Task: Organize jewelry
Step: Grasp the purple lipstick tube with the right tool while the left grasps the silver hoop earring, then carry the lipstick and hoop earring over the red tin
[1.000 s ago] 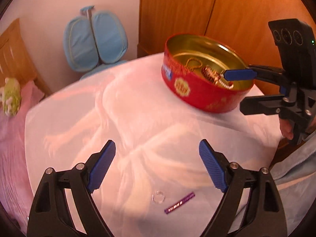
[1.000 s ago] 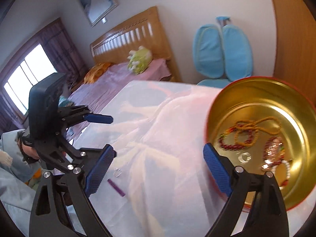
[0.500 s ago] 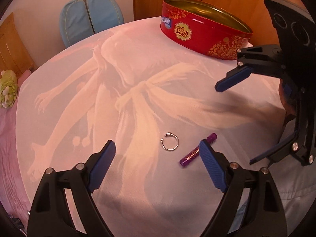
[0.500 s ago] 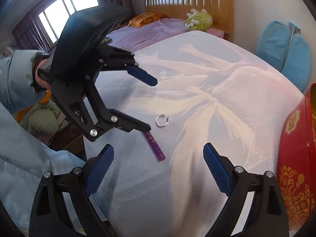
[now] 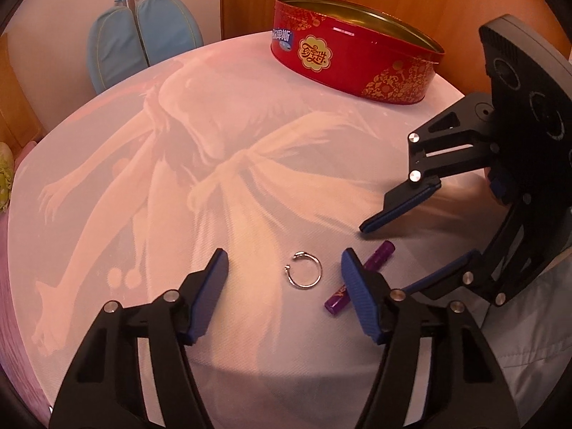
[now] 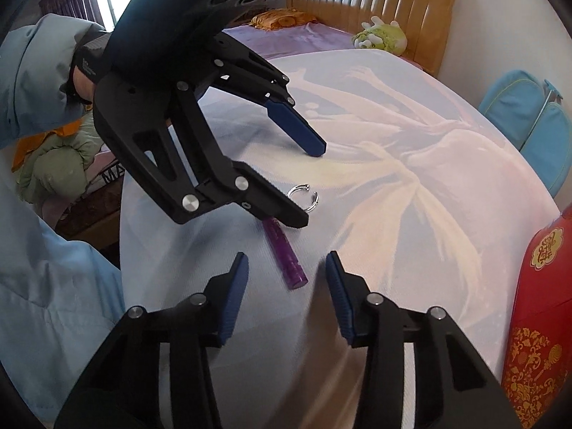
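A silver open ring (image 5: 303, 274) lies on the white printed tablecloth, between the open jaws of my left gripper (image 5: 282, 266). It also shows in the right wrist view (image 6: 304, 197). A purple tube (image 5: 358, 280) lies just right of the ring, partly behind my left gripper's right finger. In the right wrist view the tube (image 6: 285, 252) lies between the open jaws of my right gripper (image 6: 286, 271). The right gripper (image 5: 389, 250) straddles the tube. The left gripper (image 6: 311, 186) hovers over the ring. The red round tin (image 5: 352, 59) stands open at the far side.
The tablecloth (image 5: 178, 178) covers a round table. The tin's red side (image 6: 536, 321) is at the right edge of the right wrist view. A blue chair back (image 5: 143, 39) stands behind the table. A bed with a green plush toy (image 6: 379, 37) lies beyond.
Both grippers have moved away from the tin and down to the near table edge. The left now frames the ring and the right frames the purple tube. Both stay open.
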`<state>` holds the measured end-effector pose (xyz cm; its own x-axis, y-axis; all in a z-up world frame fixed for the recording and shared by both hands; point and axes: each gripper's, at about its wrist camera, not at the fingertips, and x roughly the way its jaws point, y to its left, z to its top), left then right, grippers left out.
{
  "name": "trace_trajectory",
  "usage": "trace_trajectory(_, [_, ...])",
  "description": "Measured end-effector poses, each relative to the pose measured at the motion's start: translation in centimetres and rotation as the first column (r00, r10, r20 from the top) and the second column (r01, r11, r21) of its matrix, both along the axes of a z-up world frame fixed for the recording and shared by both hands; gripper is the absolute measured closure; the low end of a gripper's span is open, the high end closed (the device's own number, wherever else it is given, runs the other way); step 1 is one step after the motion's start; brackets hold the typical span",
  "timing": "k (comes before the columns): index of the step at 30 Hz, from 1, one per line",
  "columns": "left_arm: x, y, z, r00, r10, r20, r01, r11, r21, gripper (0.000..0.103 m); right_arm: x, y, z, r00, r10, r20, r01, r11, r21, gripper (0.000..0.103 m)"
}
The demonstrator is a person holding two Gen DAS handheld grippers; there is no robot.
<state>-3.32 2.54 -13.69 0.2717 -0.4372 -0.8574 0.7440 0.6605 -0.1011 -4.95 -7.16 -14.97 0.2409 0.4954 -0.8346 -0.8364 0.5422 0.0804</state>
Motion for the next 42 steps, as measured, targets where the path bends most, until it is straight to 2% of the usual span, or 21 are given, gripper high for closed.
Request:
trace_trajectory(2, [0.0, 0.1, 0.0, 1.000, 0.003, -0.006, -0.003, 1.000, -0.006, 0.038, 0.1, 0.0, 0.0, 1.000, -0.004, 0.003, 0.004, 1.000, -0.002, 0.088])
trace_trajectory(4, [-0.1, 0.1, 0.1, 1.000, 0.004, -0.010, -0.004, 1.000, -0.004, 0.038, 0.1, -0.1, 0.0, 1.000, 0.008, -0.023, -0.008, 1.000, 0.005, 0.091])
trace_trajectory(8, [-0.4, 0.2, 0.4, 1.000, 0.008, -0.016, -0.008, 1.000, -0.017, 0.038, 0.0, -1.0, 0.4, 1.000, -0.009, -0.012, 0.009, 1.000, -0.021, 0.092])
trace_trajectory(11, [-1.0, -0.4, 0.3, 1.000, -0.005, -0.024, 0.004, 1.000, -0.025, 0.047, 0.1, -2.8, 1.1, 0.997, -0.077, -0.014, 0.077, 0.997, 0.002, 0.092])
trace_trajectory(13, [-1.7, -0.8, 0.1, 1.000, -0.007, 0.008, 0.007, 1.000, -0.009, 0.047, 0.3, -3.8, 1.3, 0.993, -0.115, -0.007, 0.115, 0.993, -0.003, 0.092])
trace_trajectory(16, [-1.7, -0.5, 0.0, 1.000, 0.030, 0.010, -0.029, 0.999, -0.038, 0.049, 1.1, -5.4, 1.3, 0.982, -0.185, -0.026, 0.185, 0.983, 0.003, 0.092])
trace_trajectory(17, [-1.8, -0.5, -0.1, 0.999, 0.039, 0.026, -0.038, 0.999, -0.028, 0.058, 1.3, -5.7, 1.4, 0.979, -0.200, -0.029, 0.200, 0.980, 0.007, 0.092])
trace_trajectory(18, [-1.9, -0.6, -0.1, 0.997, 0.044, 0.059, -0.044, 0.999, 0.001, 0.074, 1.5, -6.0, 1.5, 0.976, -0.214, -0.028, 0.215, 0.977, 0.010, 0.092])
trace_trajectory(19, [-2.0, -0.7, -0.1, 0.995, 0.047, 0.082, -0.049, 0.998, 0.024, 0.082, 1.5, -6.2, 1.7, 0.975, -0.223, -0.023, 0.223, 0.975, 0.013, 0.092])
trace_trajectory(21, [-1.7, -0.5, -0.1, 0.997, 0.053, 0.063, -0.054, 0.998, 0.010, 0.082, 1.7, -6.3, 2.3, 0.972, -0.235, -0.012, 0.236, 0.972, 0.022, 0.092])
trace_trajectory(25, [-1.5, -0.5, 0.1, 0.995, 0.081, 0.063, -0.083, 0.996, 0.032, 0.082, 2.0, -6.8, 4.1, 0.964, -0.266, 0.003, 0.265, 0.962, 0.072, 0.092])
trace_trajectory(28, [-0.7, -0.3, 1.9, 0.987, 0.151, 0.055, -0.149, 0.988, -0.038, 0.082, 2.2, -7.8, 6.1, 0.951, -0.309, 0.035, 0.302, 0.945, 0.129, 0.092])
trace_trajectory(29, [-0.1, -0.2, 2.8, 0.983, 0.180, 0.040, -0.176, 0.982, -0.074, 0.082, 2.4, -8.3, 7.0, 0.941, -0.334, 0.050, 0.323, 0.934, 0.149, 0.092])
trace_trajectory(31, [0.7, -0.5, 5.1, 0.974, 0.217, 0.061, -0.206, 0.968, -0.140, 0.082, 2.9, -9.4, 8.5, 0.922, -0.380, 0.073, 0.362, 0.914, 0.181, 0.092])
trace_trajectory(35, [2.6, -2.9, 9.1, 0.974, 0.198, 0.110, -0.173, 0.964, -0.202, 0.082, 4.0, -13.1, 11.4, 0.852, -0.508, 0.127, 0.471, 0.849, 0.240, 0.092])
trace_trajectory(38, [4.2, -5.2, 12.2, 0.971, 0.189, 0.147, -0.145, 0.952, -0.270, 0.082, 4.7, -16.6, 12.9, 0.775, -0.616, 0.140, 0.566, 0.775, 0.281, 0.092])
trace_trajectory(40, [5.3, -6.9, 13.8, 0.969, 0.178, 0.169, -0.123, 0.947, -0.298, 0.082, 5.0, -19.4, 13.5, 0.718, -0.686, 0.116, 0.629, 0.712, 0.312, 0.092])
trace_trajectory(42, [6.3, -8.6, 14.9, 0.971, 0.148, 0.186, -0.087, 0.949, -0.304, 0.082, 5.1, -21.5, 13.6, 0.675, -0.733, 0.085, 0.671, 0.658, 0.342, 0.092])
